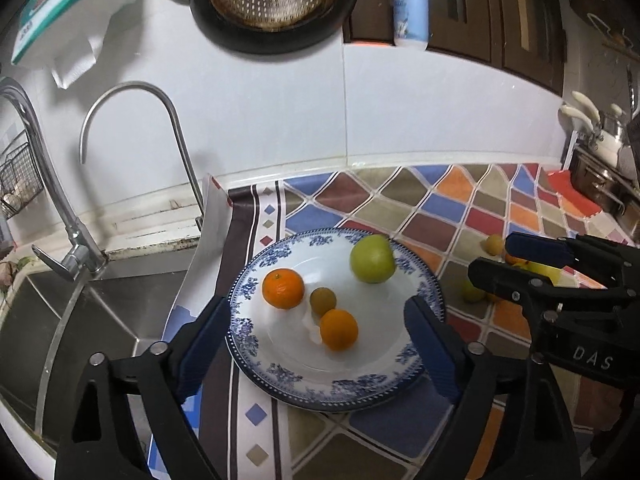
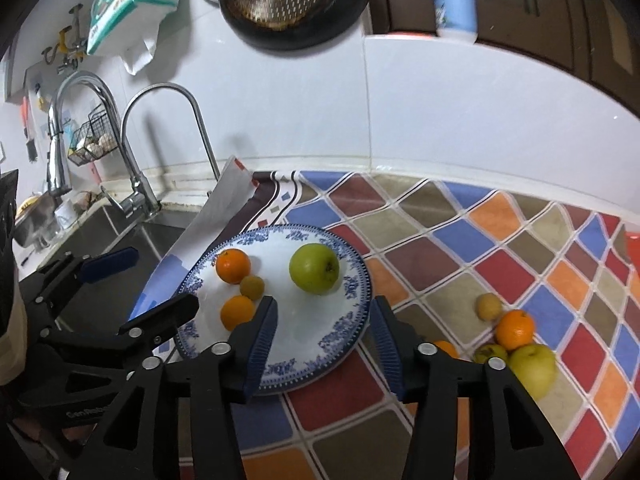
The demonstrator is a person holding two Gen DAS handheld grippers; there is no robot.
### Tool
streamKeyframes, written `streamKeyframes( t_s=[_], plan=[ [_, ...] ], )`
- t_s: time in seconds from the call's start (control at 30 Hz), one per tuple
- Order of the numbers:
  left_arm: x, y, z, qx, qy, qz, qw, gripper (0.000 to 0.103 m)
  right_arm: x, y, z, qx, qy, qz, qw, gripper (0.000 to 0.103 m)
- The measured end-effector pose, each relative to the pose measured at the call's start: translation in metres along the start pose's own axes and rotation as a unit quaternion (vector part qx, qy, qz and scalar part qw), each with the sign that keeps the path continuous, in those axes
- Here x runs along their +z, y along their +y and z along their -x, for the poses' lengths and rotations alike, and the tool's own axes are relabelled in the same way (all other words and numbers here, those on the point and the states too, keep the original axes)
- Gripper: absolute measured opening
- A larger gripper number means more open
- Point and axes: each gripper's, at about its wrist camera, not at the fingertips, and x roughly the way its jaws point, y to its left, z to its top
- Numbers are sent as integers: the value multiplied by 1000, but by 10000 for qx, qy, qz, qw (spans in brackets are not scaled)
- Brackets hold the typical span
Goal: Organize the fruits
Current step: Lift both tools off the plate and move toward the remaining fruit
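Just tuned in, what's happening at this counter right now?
A person is gathering fruit onto the blue-patterned plate. It already holds a green apple, two oranges and a small olive-coloured fruit. More fruit lies on the tiled mat to the plate's right, including an orange and a yellow-green apple. Both the left hand-held gripper and right hand-held gripper hover open and empty over the plate.

- "DAS" stands in pale letters on the black body of the right tongs (image 1: 536, 256).
- Print on the tissue pack (image 1: 72, 4) is unreadable.
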Motion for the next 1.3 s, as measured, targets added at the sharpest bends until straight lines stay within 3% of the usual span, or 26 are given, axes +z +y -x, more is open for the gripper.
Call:
streamKeyframes(
  t_s=[0.37, 0.73, 1.3],
  plan=[
    [2, -24, 45, -13, -411, -107, 9991, 99, -9, -11, 57, -401, -452, -133, 9981, 73],
    [0, -56, 64, -123, -603, -109, 9980, 103, -21, -32, 91, -646, -594, -174, 9960, 76],
    [0, -119, 49, -251, -846, -504, 9948, 102, -39, -92, 109, -1073, -583, -201, 9923, 76]
  ],
)
